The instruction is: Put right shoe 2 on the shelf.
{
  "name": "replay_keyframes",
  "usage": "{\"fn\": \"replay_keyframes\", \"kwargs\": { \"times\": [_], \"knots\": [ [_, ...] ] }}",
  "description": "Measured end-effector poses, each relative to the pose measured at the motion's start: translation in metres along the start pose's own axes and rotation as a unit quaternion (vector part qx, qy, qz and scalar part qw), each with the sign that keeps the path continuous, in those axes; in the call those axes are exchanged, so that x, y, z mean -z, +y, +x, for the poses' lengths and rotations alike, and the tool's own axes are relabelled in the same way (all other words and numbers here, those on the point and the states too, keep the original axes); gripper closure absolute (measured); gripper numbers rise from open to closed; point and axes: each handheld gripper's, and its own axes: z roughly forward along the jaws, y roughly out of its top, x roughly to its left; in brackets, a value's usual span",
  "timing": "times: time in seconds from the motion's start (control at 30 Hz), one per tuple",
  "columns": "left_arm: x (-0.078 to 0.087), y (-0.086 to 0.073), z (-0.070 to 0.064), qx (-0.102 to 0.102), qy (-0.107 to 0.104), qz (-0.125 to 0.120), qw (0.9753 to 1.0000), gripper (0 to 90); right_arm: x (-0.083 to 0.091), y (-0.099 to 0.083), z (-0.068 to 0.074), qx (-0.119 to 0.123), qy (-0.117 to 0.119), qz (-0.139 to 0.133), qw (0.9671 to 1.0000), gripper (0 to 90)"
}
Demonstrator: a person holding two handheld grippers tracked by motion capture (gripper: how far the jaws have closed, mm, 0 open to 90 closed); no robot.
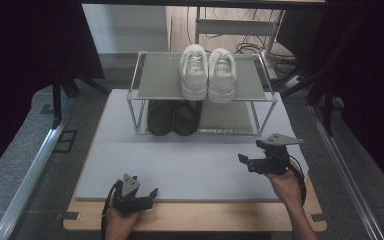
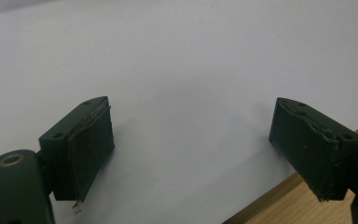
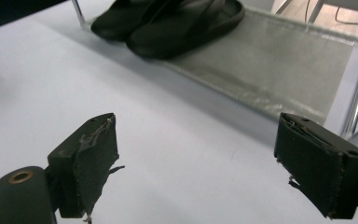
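Note:
A two-level metal shoe rack (image 1: pixel 155 98) stands at the back of a pale mat (image 1: pixel 190 165). A pair of white sneakers (image 1: pixel 208 74) sits on its top shelf, toes toward me. A pair of black slippers (image 1: pixel 174 118) lies on the bottom shelf, also seen as black slippers (image 3: pixel 168 21) in the right gripper view. My left gripper (image 1: pixel 150 194) rests low at the mat's front edge, open and empty; its jaws (image 2: pixel 191 149) stand wide apart. My right gripper (image 1: pixel 244 161) hovers right of centre, open, pointing left toward the rack; its jaws (image 3: pixel 196 168) hold nothing.
The mat lies on a wooden tabletop (image 1: pixel 195 217) whose front strip shows bare. The lower shelf's right half (image 3: pixel 279 70) is bare mesh. Metal rails (image 1: pixel 30 165) run along both sides, and cables (image 1: pixel 250 47) lie on the floor behind the rack.

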Motion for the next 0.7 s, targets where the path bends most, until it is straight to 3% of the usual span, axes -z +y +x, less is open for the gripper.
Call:
{"fn": "replay_keyframes", "kwargs": {
  "times": [0.23,0.7],
  "knots": [
    [0.0,0.0,0.0,0.001,0.0,0.001,1.0,13.5,-0.005,-0.026,0.003,-0.01,0.002,0.021,0.9997,9.9],
    [0.0,0.0,0.0,0.001,0.001,0.001,1.0,13.5,-0.017,-0.069,0.006,-0.027,-0.005,0.036,0.999,6.6]
  ]
}}
